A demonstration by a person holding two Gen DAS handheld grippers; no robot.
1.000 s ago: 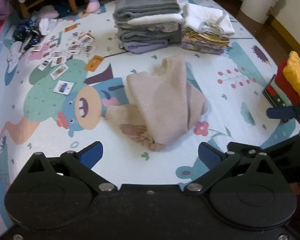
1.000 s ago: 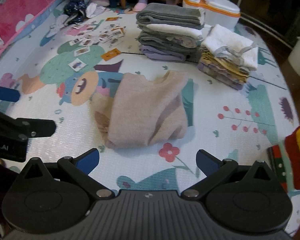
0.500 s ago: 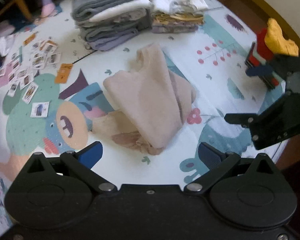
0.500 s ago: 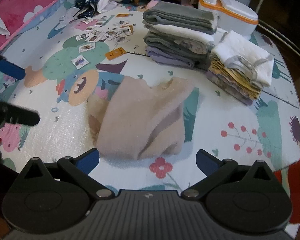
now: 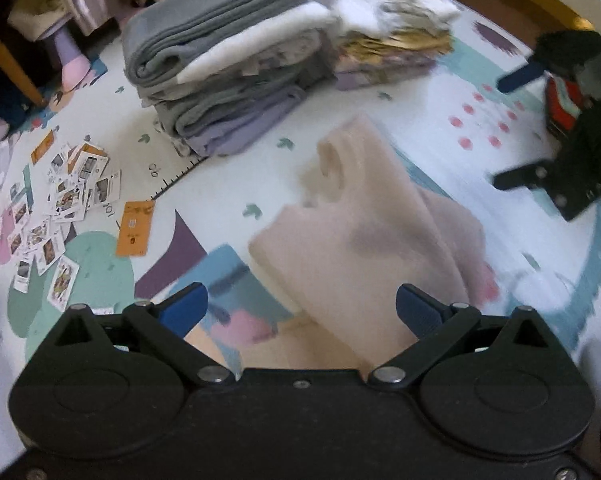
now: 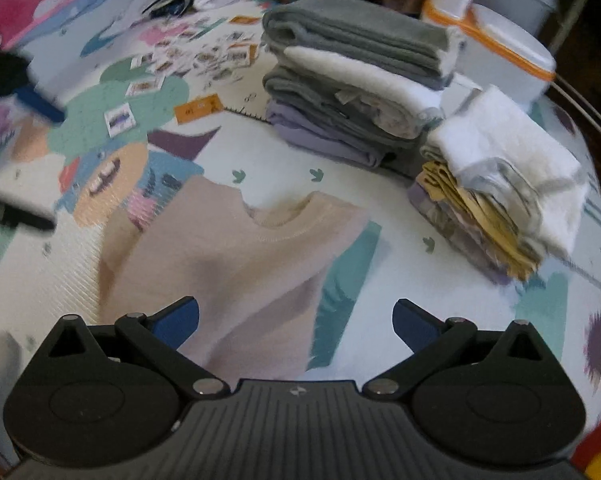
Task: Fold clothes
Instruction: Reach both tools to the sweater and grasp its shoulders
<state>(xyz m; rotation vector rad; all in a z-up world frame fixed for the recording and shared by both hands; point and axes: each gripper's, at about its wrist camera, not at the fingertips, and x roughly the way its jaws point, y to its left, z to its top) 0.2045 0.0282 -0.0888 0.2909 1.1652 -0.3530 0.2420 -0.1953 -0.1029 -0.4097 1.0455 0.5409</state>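
A beige sweater [image 5: 364, 240] lies partly folded on the patterned play mat, its collar towards the stacks. It also shows in the right wrist view [image 6: 228, 264]. My left gripper [image 5: 300, 312] is open and empty, low over the sweater's near edge. My right gripper [image 6: 296, 320] is open and empty, just above the sweater's near right side. The right gripper also shows at the right of the left wrist view [image 5: 556, 168].
Two stacks of folded clothes stand behind the sweater: a grey and purple one [image 5: 228, 64] [image 6: 352, 80] and a white and yellow one [image 5: 392, 24] [image 6: 500, 184]. Playing cards [image 5: 60, 200] lie scattered at the left. A white bin with orange rim [image 6: 504, 52] stands behind.
Both grippers have moved forward and down towards the sweater, which now fills more of each view. The sweater has not moved. Both stay open.
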